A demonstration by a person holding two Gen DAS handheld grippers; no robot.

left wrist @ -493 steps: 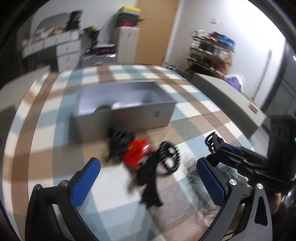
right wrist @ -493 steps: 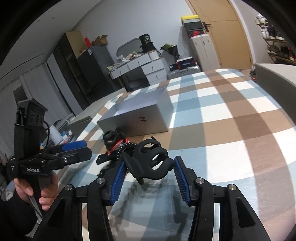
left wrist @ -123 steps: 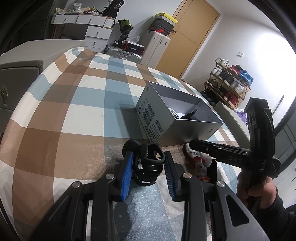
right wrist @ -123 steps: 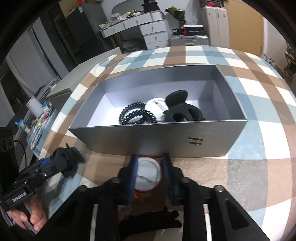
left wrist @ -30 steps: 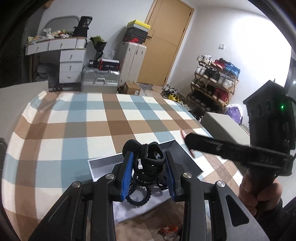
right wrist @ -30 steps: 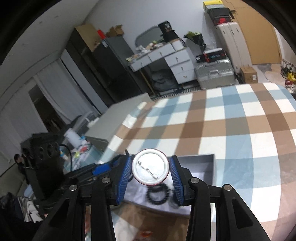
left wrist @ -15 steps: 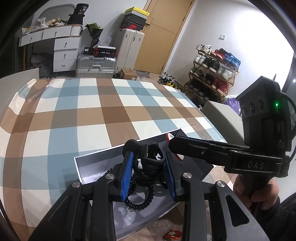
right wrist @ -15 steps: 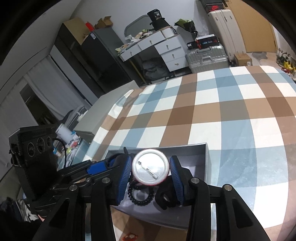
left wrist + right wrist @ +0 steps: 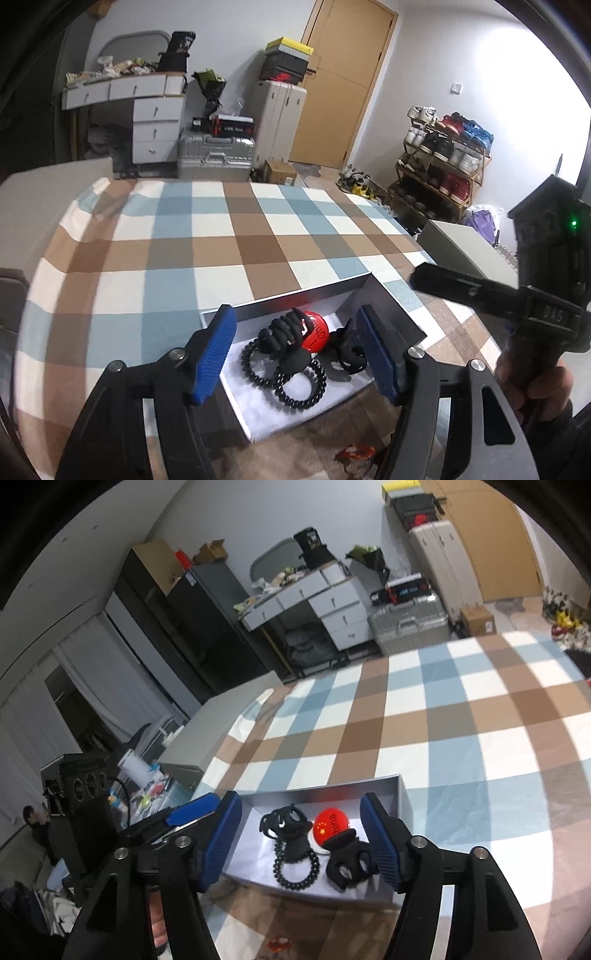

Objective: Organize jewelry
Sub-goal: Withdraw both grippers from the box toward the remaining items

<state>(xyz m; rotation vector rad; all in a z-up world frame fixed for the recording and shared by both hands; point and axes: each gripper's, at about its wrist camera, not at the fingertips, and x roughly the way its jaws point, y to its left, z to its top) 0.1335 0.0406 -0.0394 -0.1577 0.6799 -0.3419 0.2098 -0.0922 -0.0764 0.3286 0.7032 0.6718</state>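
Note:
A grey open box (image 9: 295, 295) sits on the checked tablecloth. Inside lie a black claw clip (image 9: 284, 338), a red round badge (image 9: 314, 330), a second black claw clip (image 9: 347, 356) and black beaded bracelets (image 9: 299, 387). My left gripper (image 9: 295, 352) hovers over the box, its jaws opening, the blue pads touching nothing. My right gripper (image 9: 301, 843) hovers over the same box (image 9: 332, 788) from the other side, jaws also opening and empty. Below it lie the claw clip (image 9: 288, 827), the badge (image 9: 330, 827) and the other clip (image 9: 349, 864).
A small red item (image 9: 354, 452) lies on the cloth in front of the box's near wall. A hand (image 9: 535, 380) holds the right gripper at the right edge. Checked cloth stretches beyond the box. Drawers, suitcases and a shoe rack stand far behind.
Both grippers have opened above the box. The black claw clip left the left pads and the round badge left the right pads; both now lie in the box.

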